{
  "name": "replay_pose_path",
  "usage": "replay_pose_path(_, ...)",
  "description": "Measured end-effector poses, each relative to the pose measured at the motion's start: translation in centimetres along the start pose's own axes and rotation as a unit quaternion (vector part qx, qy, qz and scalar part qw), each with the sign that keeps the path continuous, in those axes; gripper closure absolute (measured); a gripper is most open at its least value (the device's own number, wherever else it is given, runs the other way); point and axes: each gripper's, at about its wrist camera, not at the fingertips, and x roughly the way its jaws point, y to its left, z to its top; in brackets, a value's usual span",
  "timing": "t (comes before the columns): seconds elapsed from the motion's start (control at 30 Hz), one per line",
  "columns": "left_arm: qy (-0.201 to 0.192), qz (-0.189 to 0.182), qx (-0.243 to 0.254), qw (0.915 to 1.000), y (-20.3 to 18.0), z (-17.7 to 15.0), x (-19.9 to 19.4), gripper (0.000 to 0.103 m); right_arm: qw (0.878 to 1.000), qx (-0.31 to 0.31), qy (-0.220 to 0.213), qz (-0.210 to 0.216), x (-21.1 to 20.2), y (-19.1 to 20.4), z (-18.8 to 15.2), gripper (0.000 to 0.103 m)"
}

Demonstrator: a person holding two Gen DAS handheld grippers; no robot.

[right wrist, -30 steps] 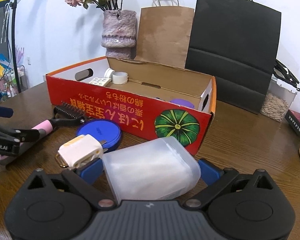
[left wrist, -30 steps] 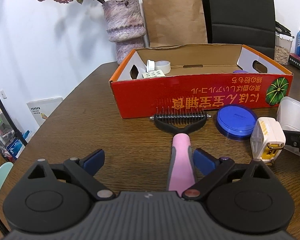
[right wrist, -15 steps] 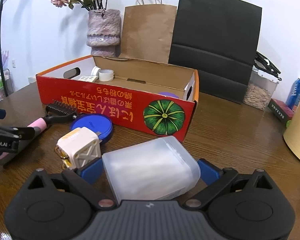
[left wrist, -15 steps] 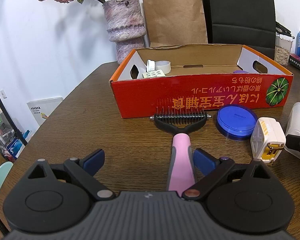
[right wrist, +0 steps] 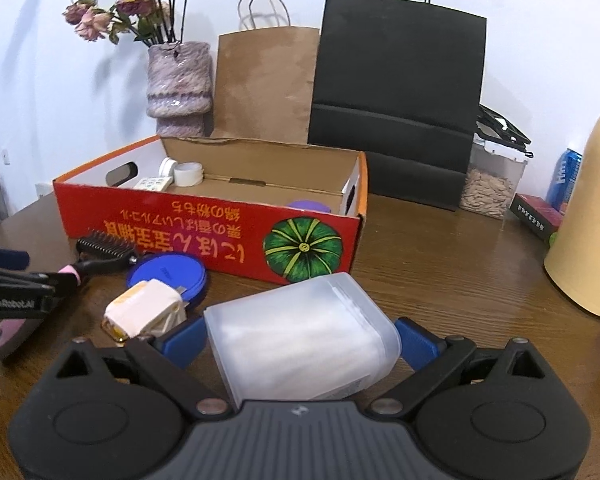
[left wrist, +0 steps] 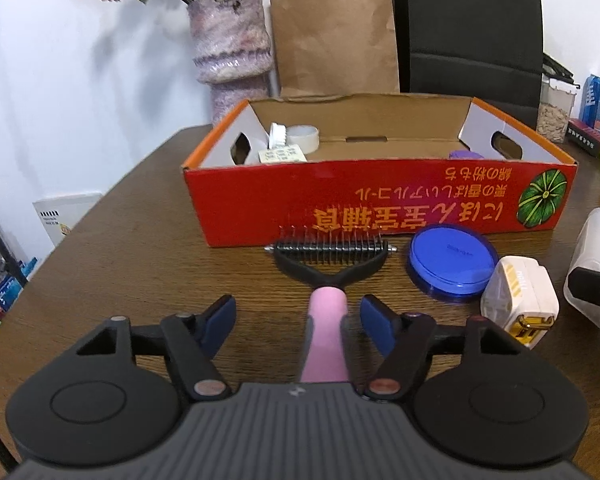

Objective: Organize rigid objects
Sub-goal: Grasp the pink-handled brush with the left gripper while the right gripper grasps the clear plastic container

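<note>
A pet comb point(left wrist: 328, 248) with a pink handle point(left wrist: 326, 320) lies on the wooden table, in front of the red cardboard box point(left wrist: 380, 196). My left gripper point(left wrist: 297, 316) straddles the handle. Its jaws are closing, with a gap still showing at the left pad. My right gripper point(right wrist: 299, 340) is shut on a translucent white plastic container point(right wrist: 300, 344), which lies on its side between the blue pads. Between the two grippers sit a blue round lid point(left wrist: 450, 262) and a white and yellow adapter point(left wrist: 518, 300). The box holds a tape roll point(left wrist: 303, 135) and small white items.
Behind the box stand a vase of dried flowers point(right wrist: 179, 84), a brown paper bag point(right wrist: 266, 84) and a black bag point(right wrist: 396, 100). A seed jar point(right wrist: 490, 184), a can and a tall yellow flask point(right wrist: 592, 216) stand at the right. The table's left edge is near.
The left jaws have narrowed around the pink handle. The right gripper has turned to the right with the container, bringing the yellow flask into its view.
</note>
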Motion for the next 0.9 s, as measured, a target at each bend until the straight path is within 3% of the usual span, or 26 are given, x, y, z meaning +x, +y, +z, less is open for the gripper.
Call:
replay_pose_path(0.23,0.012,-0.013,-0.021,0.9996,0.1,0.5,1.4,0.045,1.000,0.006,-0.004,-0.002,-0.2,0.3,0.1,0.003)
replay_pose_path(0.33,0.010,-0.027,-0.022,0.9994,0.1,0.6,1.4,0.061,1.000,0.007,-0.005,-0.003,-0.2,0.4,0.0,0.003)
replay_pose_path(0.4,0.007,-0.029,-0.015,0.9994,-0.2,0.7,1.3,0.079,1.000,0.009,-0.005,-0.003,-0.2,0.5,0.0,0.003)
replay_pose_path(0.43,0.006,-0.034,-0.013,0.9993,-0.3,0.7,1.3,0.081,1.000,0.009,-0.005,-0.003,-0.2,0.5,0.0,0.003)
replay_pose_path(0.9,0.008,-0.033,-0.016,0.9993,-0.3,0.7,1.1,0.081,1.000,0.024,-0.016,-0.010,-0.5,0.7,0.1,0.003)
